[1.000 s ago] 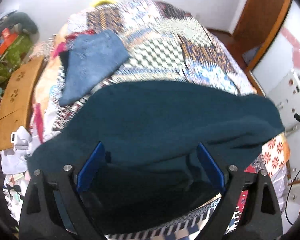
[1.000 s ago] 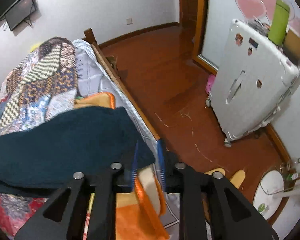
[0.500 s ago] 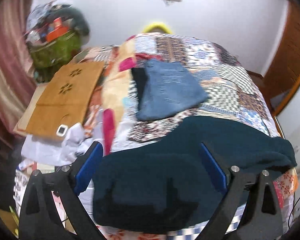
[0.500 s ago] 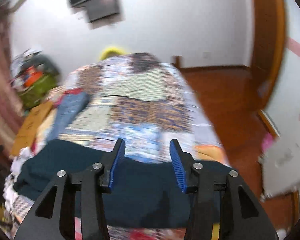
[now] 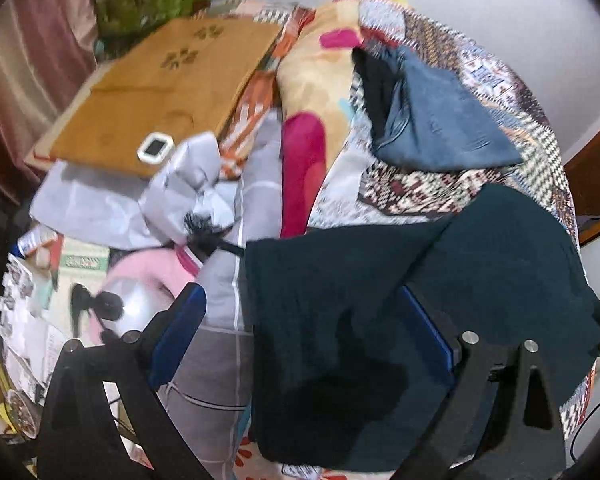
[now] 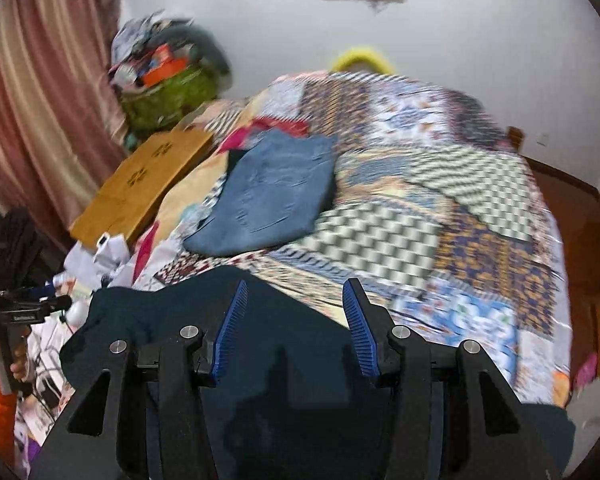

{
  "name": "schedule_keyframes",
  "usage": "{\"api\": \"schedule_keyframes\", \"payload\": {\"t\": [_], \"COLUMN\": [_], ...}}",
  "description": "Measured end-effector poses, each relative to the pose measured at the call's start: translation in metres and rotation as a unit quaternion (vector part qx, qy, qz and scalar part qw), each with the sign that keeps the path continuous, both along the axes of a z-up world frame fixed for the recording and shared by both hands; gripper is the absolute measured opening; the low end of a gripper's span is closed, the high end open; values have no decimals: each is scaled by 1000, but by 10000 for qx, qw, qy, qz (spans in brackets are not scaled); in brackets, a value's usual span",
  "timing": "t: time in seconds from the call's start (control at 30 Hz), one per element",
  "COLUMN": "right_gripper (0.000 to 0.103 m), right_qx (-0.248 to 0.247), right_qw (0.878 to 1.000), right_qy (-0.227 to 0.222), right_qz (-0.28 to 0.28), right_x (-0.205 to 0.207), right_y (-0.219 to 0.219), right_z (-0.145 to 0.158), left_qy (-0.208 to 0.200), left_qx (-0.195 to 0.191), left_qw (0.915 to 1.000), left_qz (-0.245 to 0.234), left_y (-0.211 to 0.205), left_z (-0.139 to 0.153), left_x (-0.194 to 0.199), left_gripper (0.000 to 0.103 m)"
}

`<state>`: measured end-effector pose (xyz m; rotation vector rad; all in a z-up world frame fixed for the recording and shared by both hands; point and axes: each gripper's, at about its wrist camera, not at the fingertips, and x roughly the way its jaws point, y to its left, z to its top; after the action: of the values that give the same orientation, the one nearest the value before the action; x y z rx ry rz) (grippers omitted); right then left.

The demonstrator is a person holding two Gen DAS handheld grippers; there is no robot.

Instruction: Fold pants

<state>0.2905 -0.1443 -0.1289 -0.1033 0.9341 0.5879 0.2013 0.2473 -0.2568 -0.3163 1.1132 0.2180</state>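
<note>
Matt, soft dark-teal cloth pants (image 5: 440, 300); faded blue denim jeans (image 6: 276, 196); patchwork cotton quilt (image 6: 440, 216); smooth brown cardboard box (image 5: 160, 84); ribbed blue jaws.

The dark teal pants (image 6: 300, 380) run off the bottom edge.

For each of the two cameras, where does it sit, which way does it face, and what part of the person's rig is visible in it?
Left wrist: sits on the left gripper, looking down over the dark teal pants toward the bedside clutter; its open blue-padded fingers show.
Right wrist: sits on the right gripper, facing along the bed toward the wall; its open fingers show, and the other gripper at far left.
Shared: the teal pants, folded blue jeans, patchwork quilt and brown board.
</note>
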Motion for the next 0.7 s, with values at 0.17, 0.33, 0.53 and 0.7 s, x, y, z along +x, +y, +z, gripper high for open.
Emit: {"api": "schedule_keyframes", "payload": {"t": [0.17, 0.33, 0.53, 0.7], "right_gripper": [46, 46, 48, 30], "right_qx": [-304, -515, -536, -662], "right_qw": [9975, 9905, 9784, 9740], "right_qy": [439, 992, 1518, 1518], "right_qz": [467, 796, 1298, 1547], "right_x": [24, 47, 57, 55], "right_y": [51, 87, 117, 126], "right_z": [-33, -71, -99, -107], "left_qy": [302, 461, 714, 491], "left_qx": [-366, -718, -639, -60], "left_qw": [9989, 9963, 9948, 9962], "left_qz": [-8, -92, -332, -714], "left_y": [8, 8, -3, -22], "left_z": [-34, -51, -69, -58], "left_x": [18, 34, 46, 45], "left_gripper": [96, 96, 83, 54]}}
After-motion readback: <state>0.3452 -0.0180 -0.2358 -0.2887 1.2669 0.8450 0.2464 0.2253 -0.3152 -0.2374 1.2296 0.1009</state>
